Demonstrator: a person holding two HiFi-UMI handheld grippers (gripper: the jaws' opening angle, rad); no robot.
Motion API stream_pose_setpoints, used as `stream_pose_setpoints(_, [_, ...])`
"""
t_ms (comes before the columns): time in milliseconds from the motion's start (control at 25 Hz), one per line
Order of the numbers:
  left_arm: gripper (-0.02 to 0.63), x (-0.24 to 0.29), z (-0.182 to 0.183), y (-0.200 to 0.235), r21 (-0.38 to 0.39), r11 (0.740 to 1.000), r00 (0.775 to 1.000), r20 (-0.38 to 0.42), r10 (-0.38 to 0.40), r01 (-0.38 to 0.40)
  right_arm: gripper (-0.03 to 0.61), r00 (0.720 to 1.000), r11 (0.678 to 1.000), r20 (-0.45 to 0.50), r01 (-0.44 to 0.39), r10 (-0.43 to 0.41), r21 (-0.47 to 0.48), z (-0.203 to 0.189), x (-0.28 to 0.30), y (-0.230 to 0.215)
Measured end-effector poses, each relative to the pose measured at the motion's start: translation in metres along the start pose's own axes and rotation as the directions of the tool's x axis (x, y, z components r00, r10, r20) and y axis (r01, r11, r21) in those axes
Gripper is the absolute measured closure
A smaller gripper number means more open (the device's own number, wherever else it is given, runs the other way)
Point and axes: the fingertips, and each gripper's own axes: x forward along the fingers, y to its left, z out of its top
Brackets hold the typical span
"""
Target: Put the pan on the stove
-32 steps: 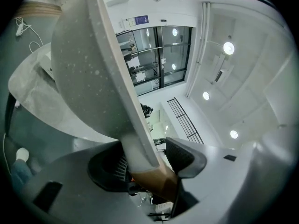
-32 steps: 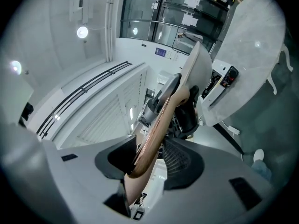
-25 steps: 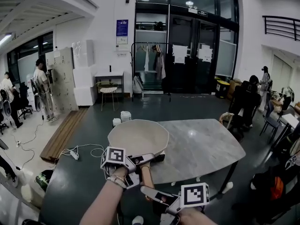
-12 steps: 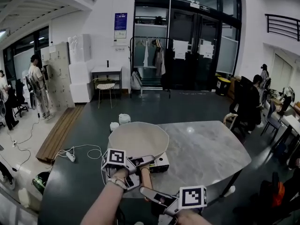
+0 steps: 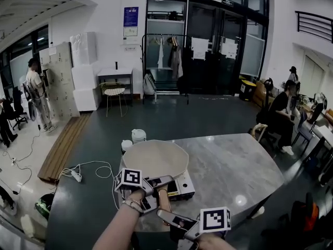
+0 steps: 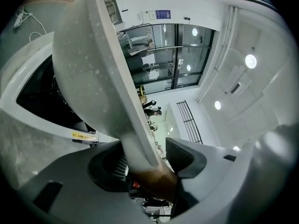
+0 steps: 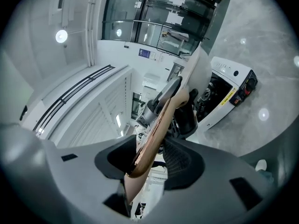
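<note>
In the head view a cream pan with a wooden handle hangs just over a white portable stove at the left end of the marble table. My left gripper is shut on the pan where the handle meets the bowl. My right gripper is shut on the handle's near end. The left gripper view shows the pan's rim running between the left gripper's pads, above the stove's black top. In the right gripper view the handle runs out of the right gripper toward the stove.
Two white containers stand on the dark floor beyond the table's left end. A power strip with a white cable lies on the floor at left. People sit at the right and stand at the far left.
The head view has shifted, so more of the stove shows under the pan. Both grippers keep the same hold on the pan.
</note>
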Motion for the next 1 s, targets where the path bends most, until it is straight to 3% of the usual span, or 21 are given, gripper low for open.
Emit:
stream_pose_setpoints(560, [0.359, -0.008, 0.02, 0.022, -0.053, 0.998, 1.0, -0.022, -0.015, 0.014, 0.39, 0.998, 0.996, -0.03, 0.063, -0.061, 0.07, 0.006, 0.027, -0.011])
stream_pose_setpoints(720, [0.359, -0.009, 0.023, 0.019, -0.055, 0.998, 0.999, 0.001, -0.035, 0.035, 0.396, 0.997, 0.997, -0.037, 0.066, -0.064, 0.041, 0.009, 0.028, -0.013])
stream_pose_setpoints(1000, [0.286, -0.01, 0.011, 0.021, 0.034, 0.999, 0.999, -0.013, 0.031, -0.031, 0.416, 0.992, 0.984, -0.054, 0.116, -0.11, 0.136, -0.002, 0.023, -0.026])
